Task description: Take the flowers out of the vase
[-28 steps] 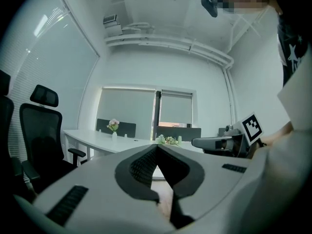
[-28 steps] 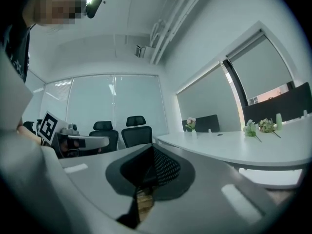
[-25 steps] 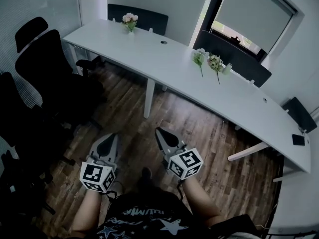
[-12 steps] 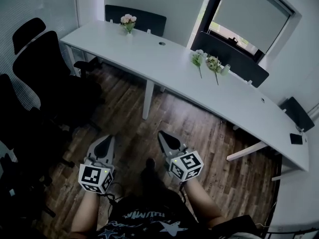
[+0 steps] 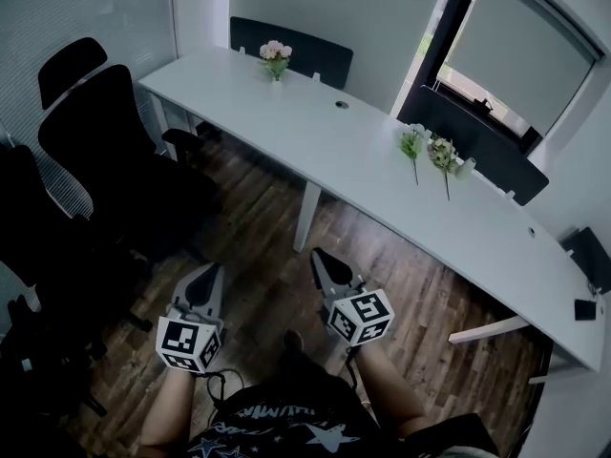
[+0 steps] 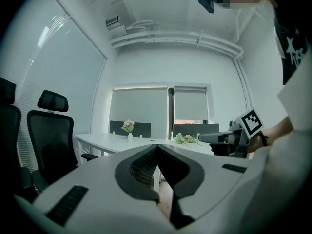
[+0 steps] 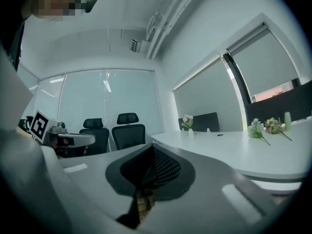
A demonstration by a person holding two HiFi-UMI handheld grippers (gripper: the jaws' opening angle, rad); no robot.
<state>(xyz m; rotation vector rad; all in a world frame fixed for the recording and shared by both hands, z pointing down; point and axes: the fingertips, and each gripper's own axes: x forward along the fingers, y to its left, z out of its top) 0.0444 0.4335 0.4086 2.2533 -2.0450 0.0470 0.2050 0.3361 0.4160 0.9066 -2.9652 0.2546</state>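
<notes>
A small white vase with pink flowers (image 5: 276, 60) stands at the far left end of the long white desk (image 5: 363, 165). It also shows as the vase (image 6: 128, 126) in the left gripper view and the vase (image 7: 187, 122) in the right gripper view. Two loose flowers (image 5: 427, 153) lie flat on the desk further right. My left gripper (image 5: 212, 271) and right gripper (image 5: 319, 255) are held level over the wooden floor, well short of the desk. Both are shut with nothing between the jaws.
Black office chairs (image 5: 105, 141) crowd the left side. A white desk leg (image 5: 305, 216) stands ahead between the grippers. Dark chair backs (image 5: 291, 41) line the desk's far side. A small bottle (image 5: 467, 167) stands beside the loose flowers, and a dark phone (image 5: 584, 308) lies at the right end.
The desk and chairs have slid right and lower in the head view as the person and both grippers moved forward. Both grippers stayed shut and empty.
</notes>
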